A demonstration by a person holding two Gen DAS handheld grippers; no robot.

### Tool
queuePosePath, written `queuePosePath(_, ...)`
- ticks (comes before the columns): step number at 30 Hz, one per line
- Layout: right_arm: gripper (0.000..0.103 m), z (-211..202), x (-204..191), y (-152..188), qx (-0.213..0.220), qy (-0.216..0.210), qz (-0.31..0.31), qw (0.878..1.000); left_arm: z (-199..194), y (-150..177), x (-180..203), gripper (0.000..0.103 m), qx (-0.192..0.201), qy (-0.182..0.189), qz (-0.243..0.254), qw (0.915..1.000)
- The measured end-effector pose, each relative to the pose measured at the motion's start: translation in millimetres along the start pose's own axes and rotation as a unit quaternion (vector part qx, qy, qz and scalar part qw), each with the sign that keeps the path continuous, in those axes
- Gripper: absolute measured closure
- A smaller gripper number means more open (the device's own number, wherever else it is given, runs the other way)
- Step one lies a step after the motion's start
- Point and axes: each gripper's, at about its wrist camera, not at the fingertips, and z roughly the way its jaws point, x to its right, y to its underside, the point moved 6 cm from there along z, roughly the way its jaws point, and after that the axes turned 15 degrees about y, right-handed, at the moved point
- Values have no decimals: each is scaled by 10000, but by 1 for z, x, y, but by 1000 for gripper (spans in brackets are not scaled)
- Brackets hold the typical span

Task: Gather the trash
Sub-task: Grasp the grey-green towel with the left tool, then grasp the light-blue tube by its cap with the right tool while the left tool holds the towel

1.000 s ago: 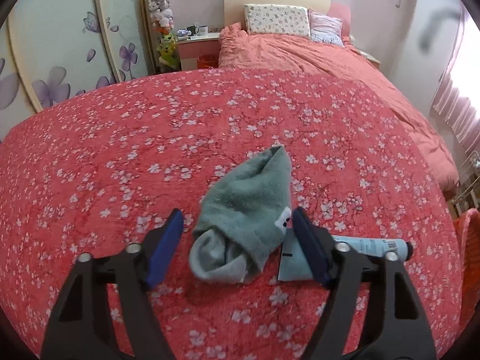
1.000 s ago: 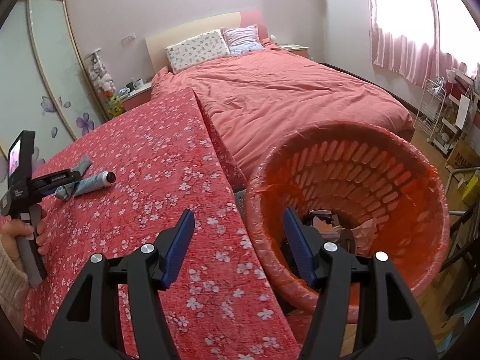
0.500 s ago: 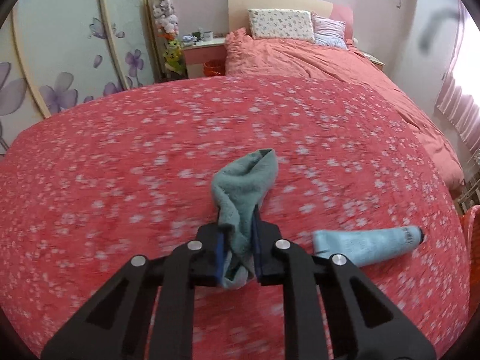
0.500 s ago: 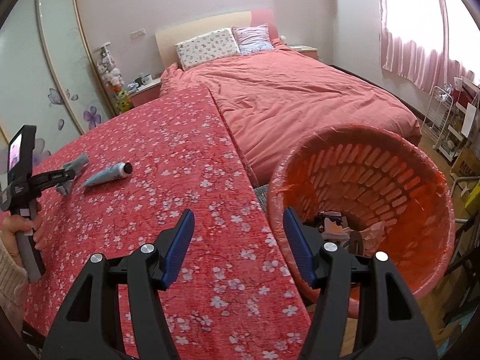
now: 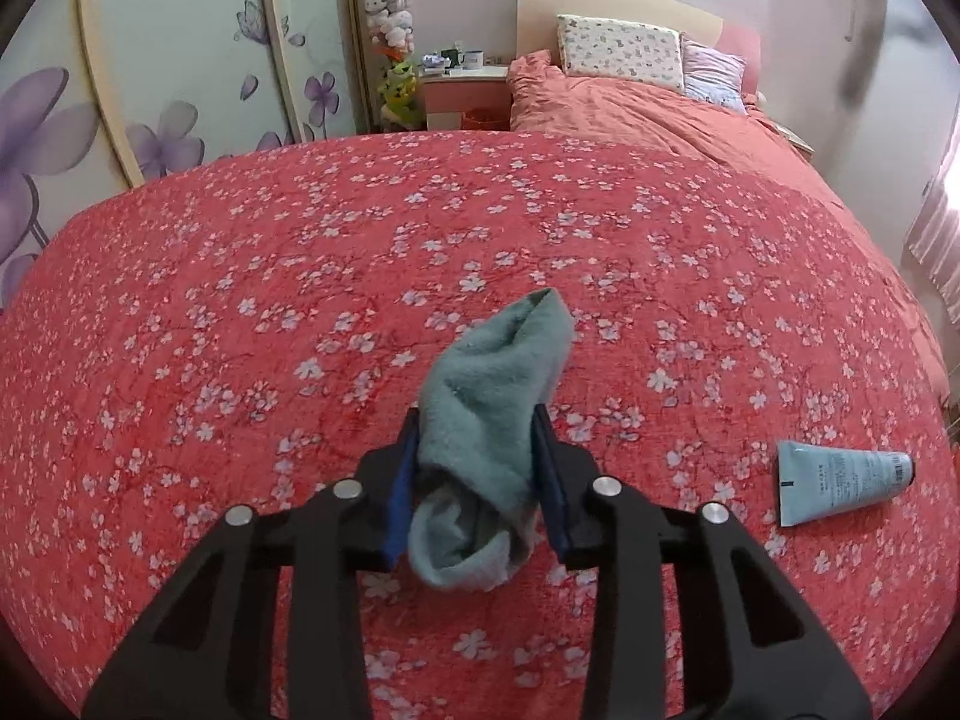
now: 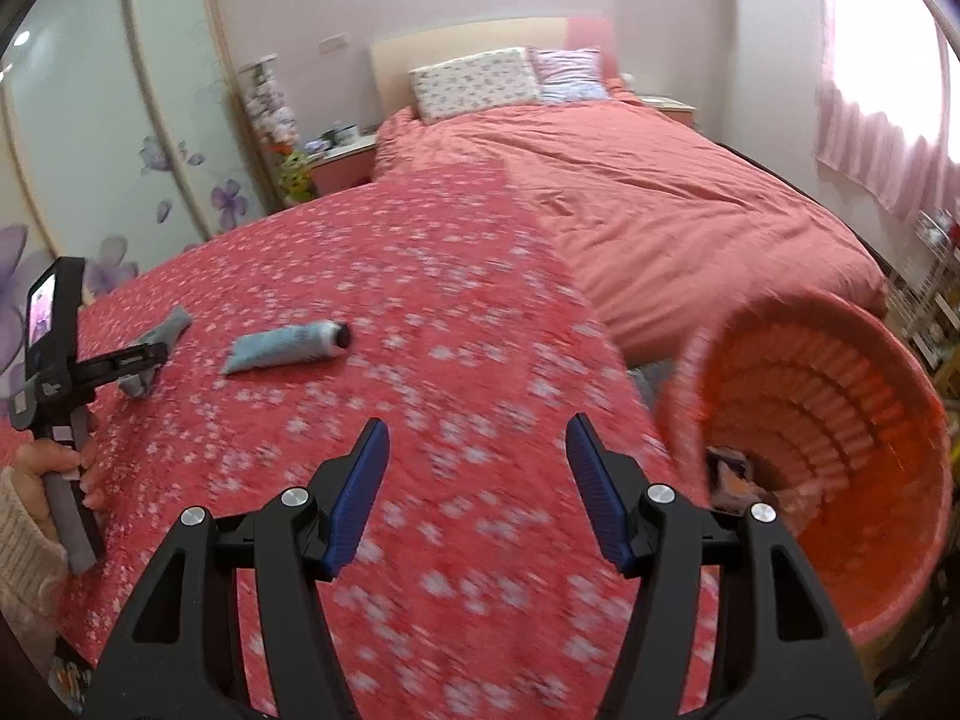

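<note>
Sock [image 5: 489,414] is sitting pinched between the blue fingers [image 5: 401,498] of the left gripper [image 5: 477,480], its rolled grey end bulging toward the camera and its teal cuff sticking out past the tips over the red floral cover [image 5: 240,300]. Whether the cuff is touching the cover cannot be told. In the right wrist view the same sock [image 6: 157,348] is showing at the far left, clamped in the left gripper [image 6: 141,357], which a hand [image 6: 54,474] in a cream sleeve is gripping by the handle.

To the right of the sock, well apart from it, a pale blue tube [image 5: 843,480] is lying flat on the cover, cap pointing right; from the other side the tube [image 6: 288,345] is lying just beyond the sock.

The right gripper [image 6: 477,492] is hovering over the cover with its fingers [image 6: 354,504] spread wide and holding nothing. This view is blurring with motion. Just to its right an orange basket [image 6: 840,420] is standing beside the cover's edge, tipped toward the camera, with a few dark and pinkish scraps lying at its bottom.

Farther back, a bed [image 6: 660,198] with a salmon duvet and two pillows is lying against the wall, and a wardrobe [image 5: 150,60] with purple flowers is standing on the left.
</note>
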Motion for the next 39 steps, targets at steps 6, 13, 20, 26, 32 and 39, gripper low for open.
queuePosePath(6,41,31,-59,-25,-78,-406,-546,9977,2,-2,-4,68,32,146,-121,9998)
queuePosePath(13,45,65,-90,-60,-85,-103,-622,9980,-1,2,-17,67,77,285,-234,9993)
queuePosePath(20,48,98,-76,-57,-727,333,-876,9929,-2,3,-19,66,63,250,-199,9995)
queuePosePath(26,51,68,-79,-30,-971,-214,-1207,9877,-2,3,-20,66,72,284,-219,9993)
queuePosePath(32,51,39,-74,-15,-654,-275,-1155,9908,-2,4,-17,66,82,309,-240,9992)
queuePosePath(39,51,29,-98,-10,-252,-533,-1564,9859,-3,4,-19,66,91,340,-261,9990)
